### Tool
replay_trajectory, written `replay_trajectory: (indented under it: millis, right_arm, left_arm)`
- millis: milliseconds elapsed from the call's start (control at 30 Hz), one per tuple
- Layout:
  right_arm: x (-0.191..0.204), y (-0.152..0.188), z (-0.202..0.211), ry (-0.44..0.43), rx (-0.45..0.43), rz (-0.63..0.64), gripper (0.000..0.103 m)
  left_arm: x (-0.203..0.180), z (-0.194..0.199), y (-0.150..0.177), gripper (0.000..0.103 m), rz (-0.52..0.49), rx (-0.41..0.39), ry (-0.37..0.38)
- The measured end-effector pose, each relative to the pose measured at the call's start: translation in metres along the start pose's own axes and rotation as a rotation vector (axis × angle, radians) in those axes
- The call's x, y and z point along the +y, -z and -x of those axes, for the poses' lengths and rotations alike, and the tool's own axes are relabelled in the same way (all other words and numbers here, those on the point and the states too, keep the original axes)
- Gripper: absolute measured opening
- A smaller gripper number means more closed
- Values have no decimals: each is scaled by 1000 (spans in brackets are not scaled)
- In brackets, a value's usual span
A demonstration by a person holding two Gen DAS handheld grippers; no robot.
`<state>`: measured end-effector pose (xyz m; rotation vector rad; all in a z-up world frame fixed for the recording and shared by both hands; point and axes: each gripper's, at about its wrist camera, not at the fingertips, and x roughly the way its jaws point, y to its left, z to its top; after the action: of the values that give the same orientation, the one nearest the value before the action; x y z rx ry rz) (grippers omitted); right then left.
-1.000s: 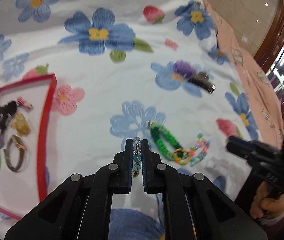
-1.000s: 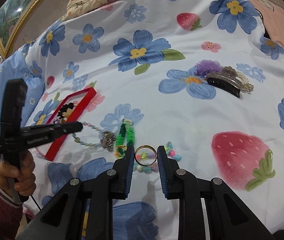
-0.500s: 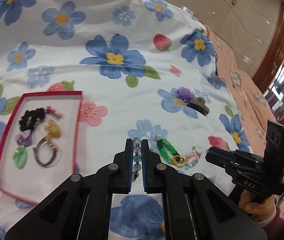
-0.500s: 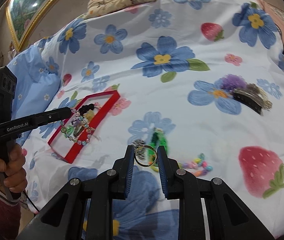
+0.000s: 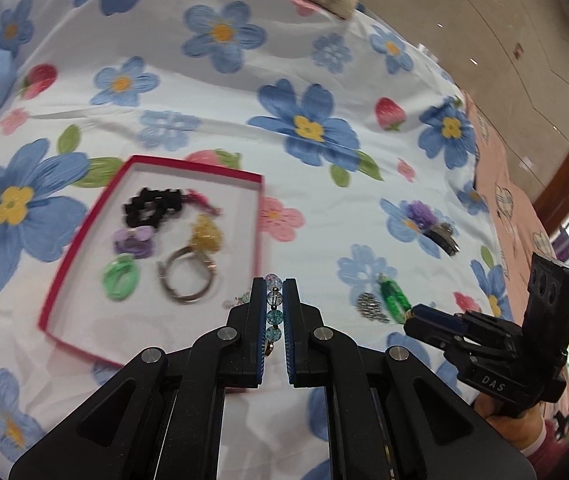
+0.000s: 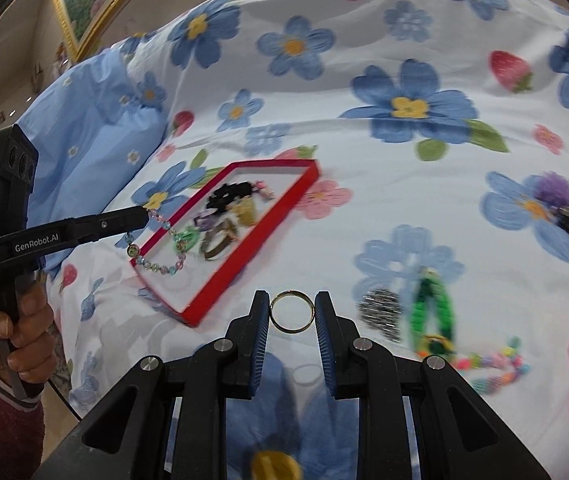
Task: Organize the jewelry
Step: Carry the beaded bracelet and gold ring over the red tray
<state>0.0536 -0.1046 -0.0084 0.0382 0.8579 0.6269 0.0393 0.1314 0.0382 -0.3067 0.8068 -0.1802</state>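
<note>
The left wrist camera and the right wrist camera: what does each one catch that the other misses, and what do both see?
Only the left wrist view shows the left gripper from behind, pinching the beads. Only the right wrist view shows the gold ring clamped in the right gripper, the colourful bead bracelet on the bedsheet, and the beaded bracelet dangling in a loop over the red tray. Both show the tray with its jewelry, the green woven band and the silver piece.

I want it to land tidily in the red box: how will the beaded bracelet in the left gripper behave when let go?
Probably floppy: the beaded bracelet hangs in a loose loop from the left gripper. Its round beads may roll or spread on landing. It looks light, so it should drop into the red box without shifting it.
</note>
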Motion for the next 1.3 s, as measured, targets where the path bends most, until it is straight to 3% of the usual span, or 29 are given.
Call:
replay_trajectory:
  millis: [667,1300]
  right_arm:
    - [81,-33,-92,-129,90,115,23]
    - [107,-27,-176,-71,278,245,24]
  left_arm:
    - [75,-17,-2,6,124,18,-48]
    - [147,-61,19,6,235,114,-153]
